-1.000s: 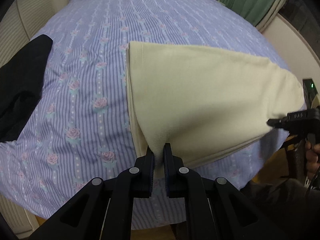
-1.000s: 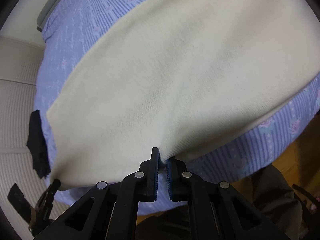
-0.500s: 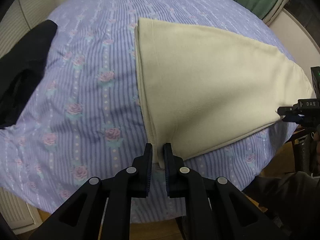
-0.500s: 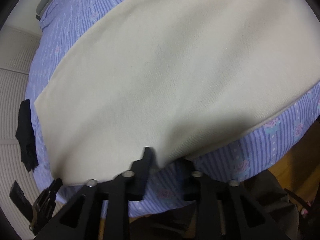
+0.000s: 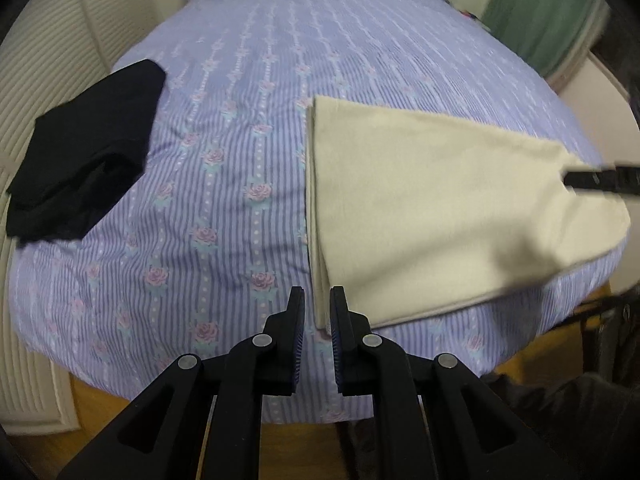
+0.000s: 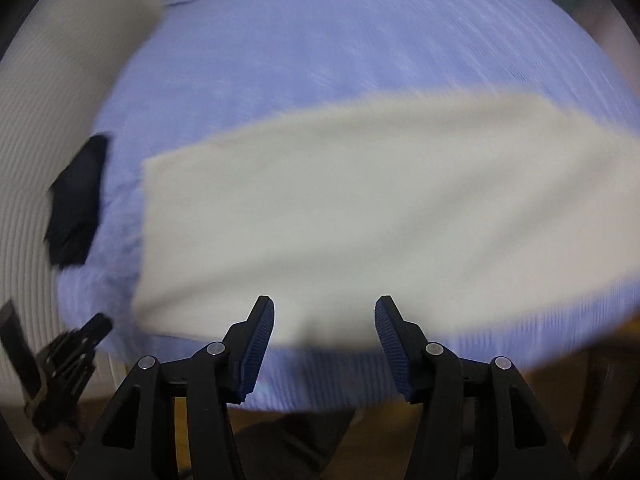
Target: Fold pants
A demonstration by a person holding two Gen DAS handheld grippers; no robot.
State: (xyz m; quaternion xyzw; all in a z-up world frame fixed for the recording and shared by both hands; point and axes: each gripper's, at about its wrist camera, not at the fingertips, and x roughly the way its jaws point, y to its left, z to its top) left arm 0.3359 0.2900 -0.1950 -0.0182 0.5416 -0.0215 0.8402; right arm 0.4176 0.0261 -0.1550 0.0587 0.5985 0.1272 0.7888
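With my right gripper (image 6: pixel 325 308) spread and my left gripper (image 5: pixel 317 304) nearly pressed together, empty beside the pants (image 5: pixel 440 216), a careless brush could undo the fold.

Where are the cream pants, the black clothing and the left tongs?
cream pants (image 5: pixel 432 208), left wrist view, middle of the folded fabric.
black clothing (image 5: pixel 84 156), left wrist view, centre of the dark pile.
left tongs (image 5: pixel 317 304), left wrist view, gap between the two fingertips.

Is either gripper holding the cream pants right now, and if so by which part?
Nothing is held. The left gripper and right gripper are both open, and the cream pants lie folded on the bed.
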